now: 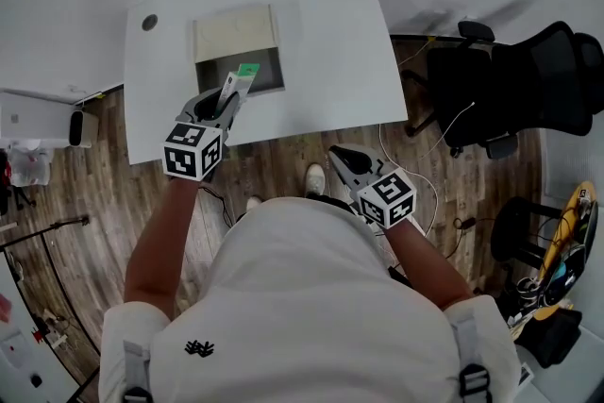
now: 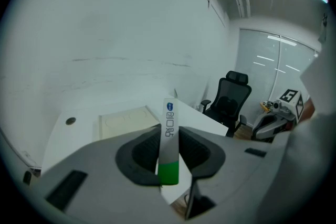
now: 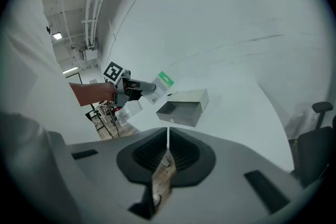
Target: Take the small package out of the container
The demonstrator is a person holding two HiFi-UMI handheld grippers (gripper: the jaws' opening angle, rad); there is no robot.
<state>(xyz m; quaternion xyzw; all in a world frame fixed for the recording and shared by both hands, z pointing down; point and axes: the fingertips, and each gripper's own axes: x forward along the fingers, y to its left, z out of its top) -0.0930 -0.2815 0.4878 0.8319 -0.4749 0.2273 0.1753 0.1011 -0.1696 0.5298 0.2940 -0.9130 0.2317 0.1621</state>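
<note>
- Wood-plank flooring (image 1: 85,231) spreads under the person, whose white shirt (image 1: 311,297) fills the bottom of the head view.
- Closest to the body, the right gripper (image 1: 340,153) hangs off the table's near edge, over the floor. Its own view shows the jaws (image 3: 167,152) drawn together to a thin slit, with nothing between them but a strip of floor seen through the gap.
- Further forward, the left gripper (image 1: 229,101) reaches over the near part of the white table (image 1: 321,33). Its jaws are clamped on the small package (image 2: 169,141), pads pressing both flat sides.
- That small package (image 1: 241,78) is a slim white packet with a green patch and dark print. It sticks out past the jaw tips and is held in the air.
- From the right gripper view, the package (image 3: 161,84) sits up and to the left of the container (image 3: 184,107), apart from it, with the left gripper (image 3: 144,86) behind it.
- On the table, the container (image 1: 236,33) is a box with a beige top and a grey drawer pulled out toward the person; what lies inside the drawer cannot be made out.
- Beyond the table, a plain white wall closes the room, and a black office chair (image 1: 538,80) stands off the table's right end.
</note>
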